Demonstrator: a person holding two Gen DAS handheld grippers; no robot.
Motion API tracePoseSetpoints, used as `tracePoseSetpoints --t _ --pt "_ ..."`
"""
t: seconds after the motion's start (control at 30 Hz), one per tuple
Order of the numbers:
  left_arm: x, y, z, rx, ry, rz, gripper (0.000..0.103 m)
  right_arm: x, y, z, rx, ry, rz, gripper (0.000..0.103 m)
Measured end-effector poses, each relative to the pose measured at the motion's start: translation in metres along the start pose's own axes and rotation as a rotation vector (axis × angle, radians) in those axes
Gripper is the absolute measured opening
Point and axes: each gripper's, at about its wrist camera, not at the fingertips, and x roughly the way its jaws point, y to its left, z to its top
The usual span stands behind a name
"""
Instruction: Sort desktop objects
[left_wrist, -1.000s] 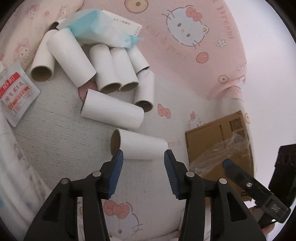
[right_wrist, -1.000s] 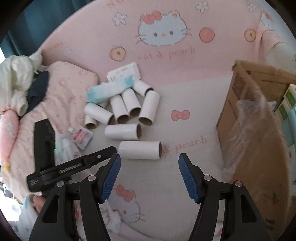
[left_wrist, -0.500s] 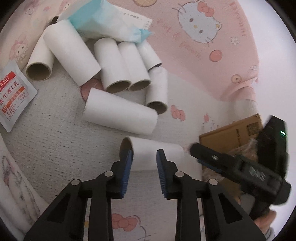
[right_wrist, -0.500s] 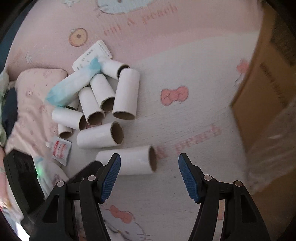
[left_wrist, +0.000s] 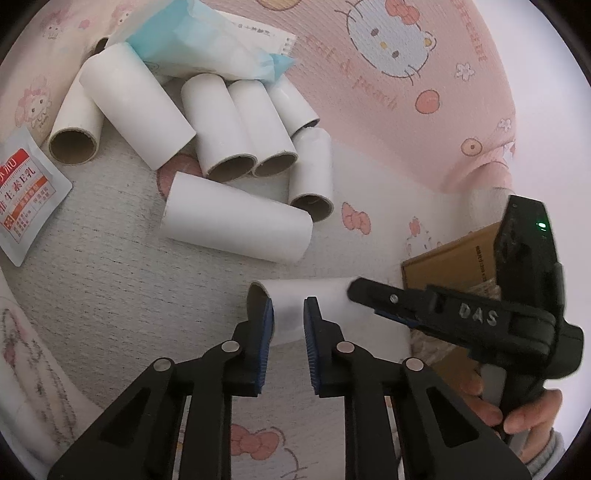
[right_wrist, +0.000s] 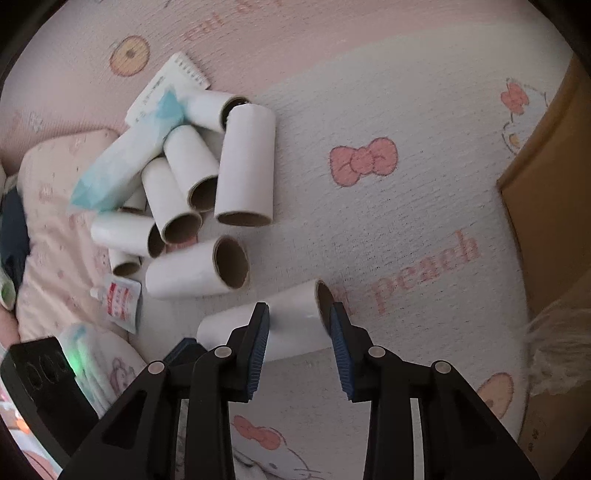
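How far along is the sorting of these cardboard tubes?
Nothing looks sorted yet. The nearest tube lies apart from the pile, and both hand-held grippers are closing on it: the left hand-held gripper at one end, the right hand-held gripper at the other. Still left: the pile of tubes, the blue packet on top and the sachet. The cardboard box waits alongside.

The left claw (left_wrist: 288, 314) is closing its blue-padded jaws on one end of a white cardboard tube (left_wrist: 310, 306) lying on the pink cartoon-print bedsheet (left_wrist: 369, 177). The black right claw (left_wrist: 384, 302) meets the tube's far end to its right. More white tubes (left_wrist: 236, 221) lie piled ahead.
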Motion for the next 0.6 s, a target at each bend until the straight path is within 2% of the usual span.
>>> tracePoseSetpoints --t 0.13,0.27,0.37,0.6 --pt "0.001 -0.001 0.000 0.005 0.003 -0.033 0.017 -0.010 0.006 -0.017 -0.076 -0.005 -0.048 0.031" --pt "0.003 -0.006 0.000 0.023 0.010 -0.088 0.017 -0.022 0.012 -0.040 -0.185 -0.032 -0.130 0.031" --pt "0.006 -0.013 -0.001 0.048 0.009 -0.113 0.017 -0.023 0.012 -0.054 -0.235 -0.014 -0.194 0.031" --pt "0.014 -0.014 0.001 0.043 0.038 -0.101 0.018 -0.022 -0.003 -0.069 -0.176 0.012 -0.143 0.031"
